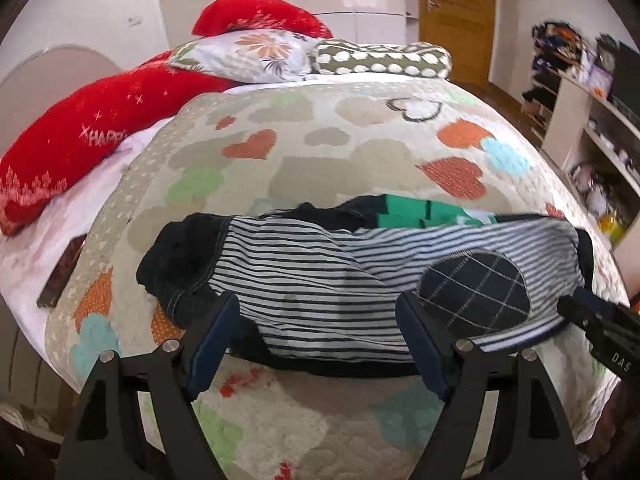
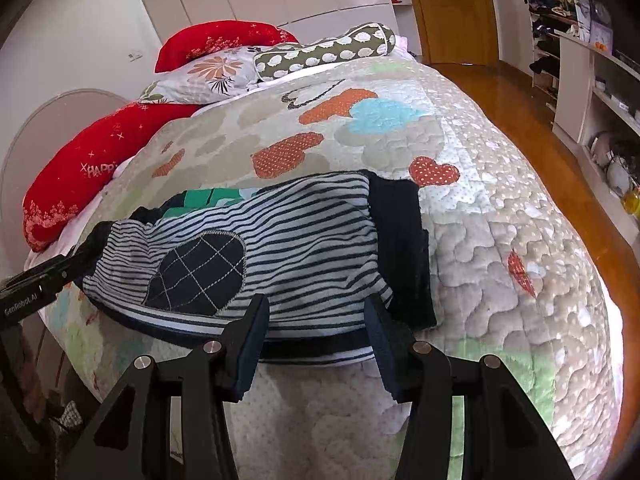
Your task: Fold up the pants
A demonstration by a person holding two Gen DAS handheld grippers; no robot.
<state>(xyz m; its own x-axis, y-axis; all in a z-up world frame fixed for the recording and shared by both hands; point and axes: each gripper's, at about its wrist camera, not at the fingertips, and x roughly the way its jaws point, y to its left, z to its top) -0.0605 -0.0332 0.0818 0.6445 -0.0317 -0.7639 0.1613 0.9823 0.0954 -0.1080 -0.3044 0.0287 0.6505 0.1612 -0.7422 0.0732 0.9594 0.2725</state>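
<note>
In the left wrist view the pants, striped with a dark checked patch, lie on the quilt near its front edge, long axis running left to right across the frame. A dark cuff end bunches at the left; green cloth shows just behind them. The left gripper hangs over their near edge with its jaws spread wide, holding nothing. The right gripper enters at the right edge. In the right wrist view the pants again lie crosswise, a dark band at their right end. The right gripper stands apart above the near hem, jaws parted and empty. Pillows sit at the far end.
</note>
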